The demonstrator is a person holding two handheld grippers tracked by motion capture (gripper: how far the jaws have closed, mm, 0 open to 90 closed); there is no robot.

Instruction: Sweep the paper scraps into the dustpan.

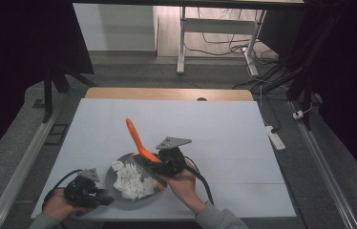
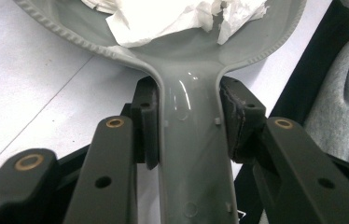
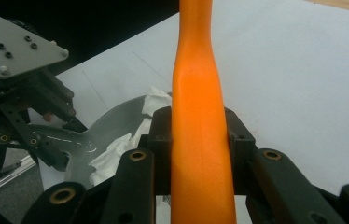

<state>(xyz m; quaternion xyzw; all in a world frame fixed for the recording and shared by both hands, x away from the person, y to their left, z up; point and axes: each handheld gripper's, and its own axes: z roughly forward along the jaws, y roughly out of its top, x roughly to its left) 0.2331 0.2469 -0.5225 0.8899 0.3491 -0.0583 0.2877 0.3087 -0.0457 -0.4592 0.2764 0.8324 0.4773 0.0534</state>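
A grey pan (image 1: 136, 204) with a heap of torn white paper (image 1: 131, 181) in it sits near the table's front edge. My left gripper (image 1: 104, 198) is shut on the pan's flat handle (image 2: 189, 140), one pad on each side, and the paper (image 2: 163, 18) lies just beyond. My right gripper (image 1: 157, 163) hovers over the pan's right rim, shut on an orange utensil (image 1: 136, 136) whose long end slants up and away to the left. In the right gripper view the orange shaft (image 3: 199, 140) runs straight between the jaws, with the pan (image 3: 112, 121) lower left.
The table wears a white cover (image 1: 215, 138), bare beyond and to the right of the pan, with a wooden strip (image 1: 167, 93) at its far edge. A table frame and cables (image 1: 224, 43) stand on the floor behind. A power strip (image 1: 276, 136) lies at the right.
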